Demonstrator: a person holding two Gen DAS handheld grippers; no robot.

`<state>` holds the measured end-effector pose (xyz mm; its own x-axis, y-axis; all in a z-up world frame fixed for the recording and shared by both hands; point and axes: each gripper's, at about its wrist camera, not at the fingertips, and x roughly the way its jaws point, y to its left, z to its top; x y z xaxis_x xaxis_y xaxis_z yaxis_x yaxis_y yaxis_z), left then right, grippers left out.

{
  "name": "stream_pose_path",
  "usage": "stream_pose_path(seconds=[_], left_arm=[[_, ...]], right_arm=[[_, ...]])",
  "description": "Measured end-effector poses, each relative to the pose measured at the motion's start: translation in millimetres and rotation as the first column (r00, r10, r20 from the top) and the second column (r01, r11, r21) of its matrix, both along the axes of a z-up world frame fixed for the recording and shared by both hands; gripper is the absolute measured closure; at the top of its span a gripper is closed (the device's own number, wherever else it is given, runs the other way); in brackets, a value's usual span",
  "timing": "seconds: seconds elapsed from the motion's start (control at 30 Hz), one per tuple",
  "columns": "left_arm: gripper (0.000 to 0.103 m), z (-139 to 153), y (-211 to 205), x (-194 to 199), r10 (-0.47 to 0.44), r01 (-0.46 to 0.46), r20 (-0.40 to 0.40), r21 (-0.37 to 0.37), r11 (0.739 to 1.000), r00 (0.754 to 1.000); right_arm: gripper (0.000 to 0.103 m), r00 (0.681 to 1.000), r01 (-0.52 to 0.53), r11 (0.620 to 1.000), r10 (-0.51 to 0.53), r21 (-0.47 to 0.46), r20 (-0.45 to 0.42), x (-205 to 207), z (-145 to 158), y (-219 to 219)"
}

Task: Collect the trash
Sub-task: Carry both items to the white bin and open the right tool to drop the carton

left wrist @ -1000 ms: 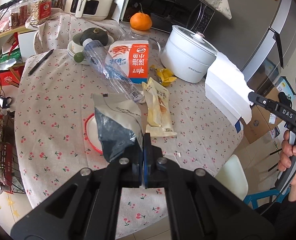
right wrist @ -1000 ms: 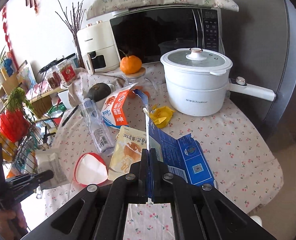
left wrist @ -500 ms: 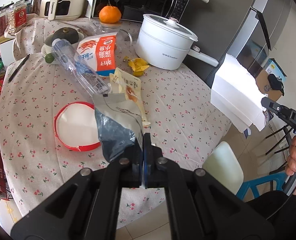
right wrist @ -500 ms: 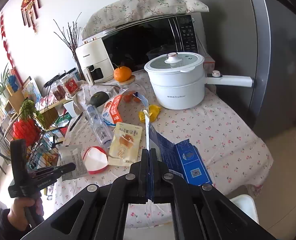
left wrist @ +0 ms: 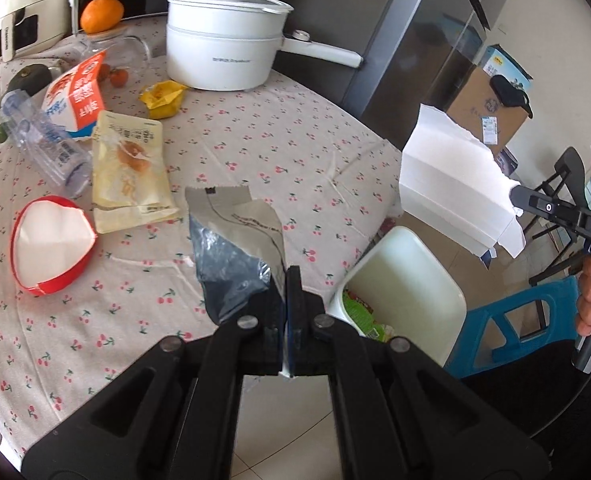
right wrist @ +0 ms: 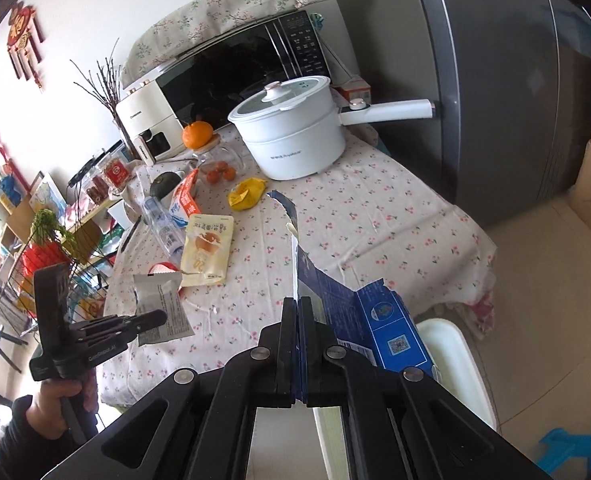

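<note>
My left gripper [left wrist: 286,280] is shut on a crumpled grey-and-white plastic wrapper [left wrist: 235,248], held above the table's near edge; it also shows in the right wrist view [right wrist: 161,304]. My right gripper [right wrist: 298,308] is shut on a flattened blue carton [right wrist: 371,320], white on its inner side [left wrist: 455,188], held beyond the table edge above a white trash bin [left wrist: 407,280] on the floor [right wrist: 455,360]. On the flowered tablecloth [left wrist: 295,152] lie a yellow snack packet [left wrist: 129,168], a red-rimmed lid [left wrist: 49,244], a clear bottle [left wrist: 43,148], a milk carton [left wrist: 77,98] and a yellow wrapper [left wrist: 161,98].
A white pot [left wrist: 223,36] with a long handle stands at the back, beside a microwave [right wrist: 235,76], an orange [left wrist: 101,14] and a glass jar. A grey fridge [right wrist: 495,80] is to the right. A blue stool [left wrist: 515,320] and cardboard box [left wrist: 487,104] are on the floor.
Both grippers have pulled back from the table and swung right with their trash. The white bin has come into view under them.
</note>
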<state>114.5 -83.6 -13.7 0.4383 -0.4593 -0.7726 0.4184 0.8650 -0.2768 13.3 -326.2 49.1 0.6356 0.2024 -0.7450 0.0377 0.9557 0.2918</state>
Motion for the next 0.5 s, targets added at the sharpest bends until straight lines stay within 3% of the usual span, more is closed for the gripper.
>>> stream_pose_path(seconds=[0.27,0.5], left_arm=[[0.102,-15.0,-69.7,-15.8,-0.156,0.156,0.001,0.056,0.986,0.988],[0.102,-26.3,-111.1,-21.6,-0.239,0.24,-0.021,0.078,0.968,0.971]], right_arm=[[0.102,0.99,0.058,0.997,-0.051,0.052,-0.128,-26.9,-38.3,-38.0],[0.098,0.967,0.121,0.993,-0.116,0.008,-0.227,-24.2,-67.4,-56.1]])
